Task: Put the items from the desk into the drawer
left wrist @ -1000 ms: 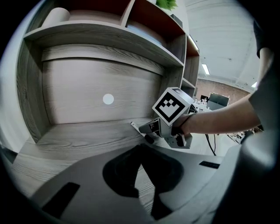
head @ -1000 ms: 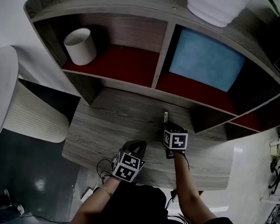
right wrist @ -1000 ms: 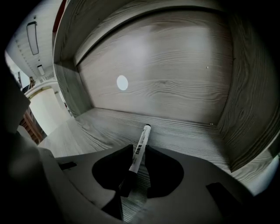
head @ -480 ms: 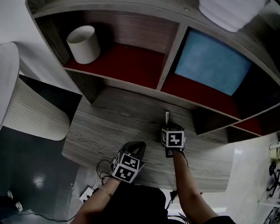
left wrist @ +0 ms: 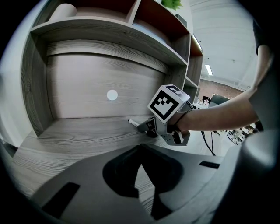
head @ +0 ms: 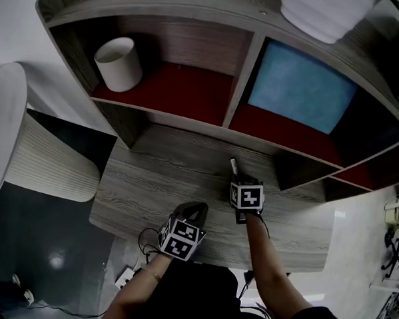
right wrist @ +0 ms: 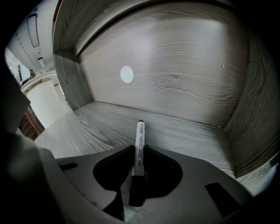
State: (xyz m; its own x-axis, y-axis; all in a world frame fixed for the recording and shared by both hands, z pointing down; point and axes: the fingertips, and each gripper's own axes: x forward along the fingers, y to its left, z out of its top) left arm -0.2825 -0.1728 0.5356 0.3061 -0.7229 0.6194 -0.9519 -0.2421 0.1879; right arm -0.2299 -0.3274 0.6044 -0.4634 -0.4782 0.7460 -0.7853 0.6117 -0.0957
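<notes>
On the desk (head: 161,184) the right gripper (right wrist: 139,149), jaws just now closing, clamps the marker (right wrist: 140,133); lift it level, keeping the closed, empty left gripper (left wrist: 141,147) clear

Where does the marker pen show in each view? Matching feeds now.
Head view: marker pen on the desk top, centre, poking out ahead of the right gripper.
Left gripper view: pen mid-frame, poking left from that gripper.
Right gripper view: pen bottom centre, between jaws that have just been closing.
Shared landmark: the wood-grain desk top.
</notes>
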